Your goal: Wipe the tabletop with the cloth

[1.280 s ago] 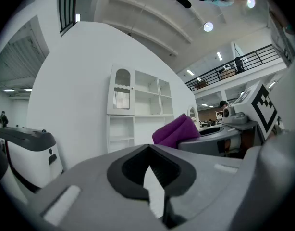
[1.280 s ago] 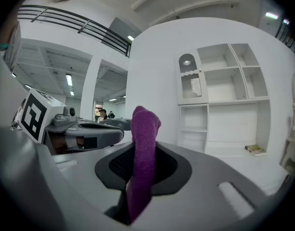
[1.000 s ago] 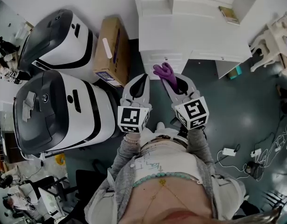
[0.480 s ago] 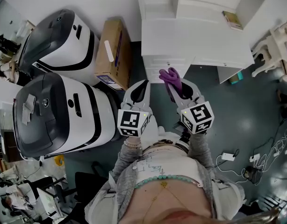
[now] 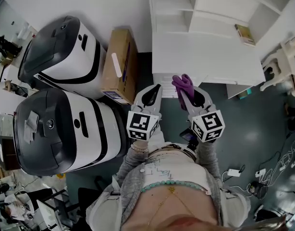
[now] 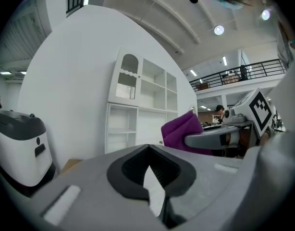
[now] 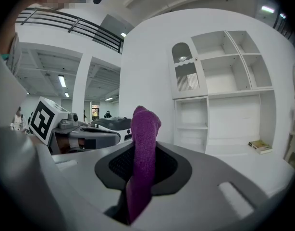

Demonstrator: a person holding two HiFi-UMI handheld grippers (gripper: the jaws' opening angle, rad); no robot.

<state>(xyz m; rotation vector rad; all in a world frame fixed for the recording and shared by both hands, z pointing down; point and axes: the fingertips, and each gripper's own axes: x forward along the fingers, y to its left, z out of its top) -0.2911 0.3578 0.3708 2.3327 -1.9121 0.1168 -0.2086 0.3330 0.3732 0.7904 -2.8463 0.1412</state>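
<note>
In the head view my right gripper (image 5: 186,91) is shut on a purple cloth (image 5: 182,83), which sticks out past the jaws at the near edge of the white tabletop (image 5: 210,57). The right gripper view shows the cloth (image 7: 145,129) standing up between the closed jaws of the right gripper (image 7: 143,153). My left gripper (image 5: 155,87) is held beside it to the left, short of the table edge, its jaws together on nothing. In the left gripper view the left gripper (image 6: 148,150) shows only a narrow slit between its pads, with the cloth (image 6: 181,131) off to the right.
White open shelves (image 5: 186,4) rise behind the tabletop, with a book (image 5: 245,34) on its right part. A cardboard box (image 5: 117,59) and two large white-and-grey machines (image 5: 61,47) (image 5: 56,129) stand to the left. Cables (image 5: 263,174) lie on the dark floor at right.
Both grippers have moved forward toward the white table. The cloth's tip has gone from clear of the table's front to level with its near edge. The jaws' states are unchanged.
</note>
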